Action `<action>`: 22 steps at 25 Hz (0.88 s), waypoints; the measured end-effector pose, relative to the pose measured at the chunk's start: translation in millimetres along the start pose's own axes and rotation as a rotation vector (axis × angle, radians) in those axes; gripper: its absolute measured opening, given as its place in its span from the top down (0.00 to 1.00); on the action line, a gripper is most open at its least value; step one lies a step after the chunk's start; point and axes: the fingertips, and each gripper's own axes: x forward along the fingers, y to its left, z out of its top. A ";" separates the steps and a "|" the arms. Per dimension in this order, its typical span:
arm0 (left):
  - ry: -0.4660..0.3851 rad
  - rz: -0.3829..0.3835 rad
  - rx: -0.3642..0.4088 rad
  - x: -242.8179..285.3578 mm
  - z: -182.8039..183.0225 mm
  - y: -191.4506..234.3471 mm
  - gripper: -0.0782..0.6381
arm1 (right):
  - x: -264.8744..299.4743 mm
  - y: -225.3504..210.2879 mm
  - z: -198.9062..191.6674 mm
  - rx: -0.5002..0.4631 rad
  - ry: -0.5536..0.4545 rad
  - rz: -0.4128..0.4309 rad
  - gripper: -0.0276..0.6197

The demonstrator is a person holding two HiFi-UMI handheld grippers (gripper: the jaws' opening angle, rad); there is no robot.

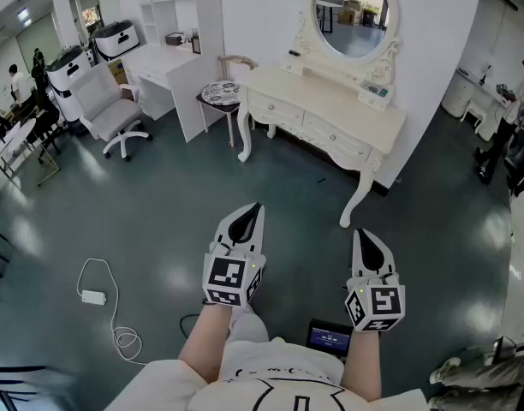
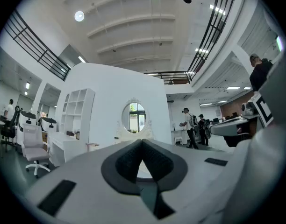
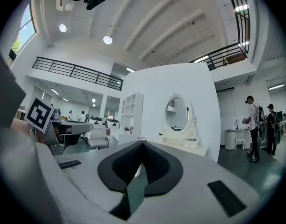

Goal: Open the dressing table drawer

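The cream dressing table [image 1: 324,101] stands against a white wall across the dark floor, with an oval mirror [image 1: 354,11] on top. Its drawers [image 1: 333,139] face me and are closed. Both grippers are held level, well short of the table and touching nothing. My left gripper [image 1: 256,208] is shut and empty. My right gripper [image 1: 361,235] is also shut and empty. In the left gripper view the left gripper [image 2: 142,142] points at the mirror [image 2: 134,117]. In the right gripper view the right gripper [image 3: 143,143] has the dressing table [image 3: 182,144] beyond it to the right.
A small chair with a patterned seat [image 1: 219,92] stands at the table's left end. A white desk [image 1: 163,65] and an office chair [image 1: 108,103] are further left. A cable with an adapter [image 1: 94,297] lies on the floor, and a dark device [image 1: 329,339] lies near my feet. People stand at the right [image 1: 510,118].
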 end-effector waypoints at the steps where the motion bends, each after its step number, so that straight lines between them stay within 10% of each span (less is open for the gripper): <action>1: 0.001 0.001 0.001 0.9 0.3 -1.2 0.89 | 0.4 -1.0 0.2 0.001 -0.001 0.001 0.92; 22: 0.045 -0.008 -0.031 85.6 -21.4 68.3 0.89 | 112.8 -3.6 -12.8 -0.002 0.027 0.033 0.91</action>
